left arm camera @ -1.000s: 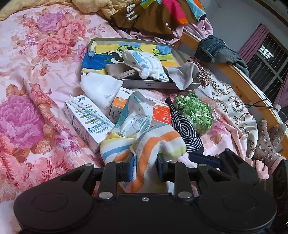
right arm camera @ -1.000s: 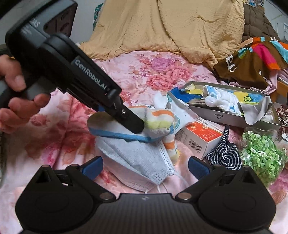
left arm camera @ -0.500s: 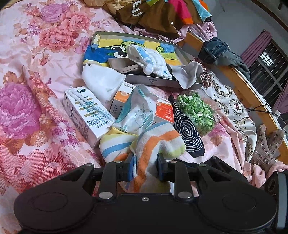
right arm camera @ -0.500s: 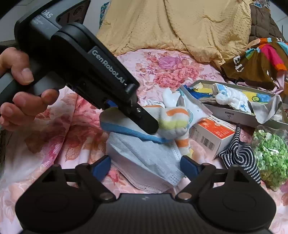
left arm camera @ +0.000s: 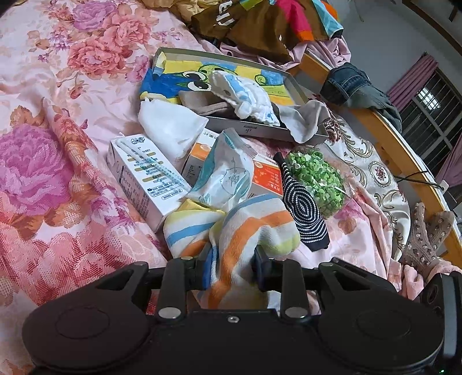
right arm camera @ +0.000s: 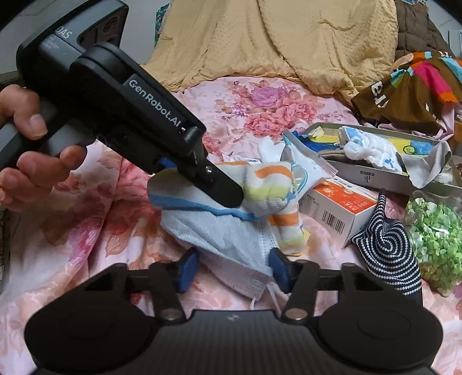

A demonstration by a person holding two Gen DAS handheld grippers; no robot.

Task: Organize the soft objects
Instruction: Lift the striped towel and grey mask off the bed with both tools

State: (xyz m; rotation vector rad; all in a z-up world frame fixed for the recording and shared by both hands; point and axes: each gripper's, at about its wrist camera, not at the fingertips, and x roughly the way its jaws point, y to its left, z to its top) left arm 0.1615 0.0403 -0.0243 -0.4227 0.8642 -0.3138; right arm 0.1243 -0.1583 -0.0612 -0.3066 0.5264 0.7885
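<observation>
Right wrist view: left gripper [right arm camera: 231, 193], jaws easing apart, clamps one striped sock [right arm camera: 268, 184] above one blue face mask [right arm camera: 225, 239]. Right gripper [right arm camera: 232, 269] is closing around that mask, pads not yet pressing. Two cartons lie beside one gray tray [right arm camera: 375, 178], one dotted sock [right arm camera: 389, 251], one bag of green bits [right arm camera: 439, 239].

Bedroom (floral bedspread [left arm camera: 57, 86]; strewn clothes [left arm camera: 260, 26])

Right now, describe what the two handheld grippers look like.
Both are matte black with two round discs at the base and linked bars leading to blue pads. The left gripper has a bulky black body printed "GenRobot.AI" in white and a grey handle. The right gripper shows the same blue pads.
</observation>
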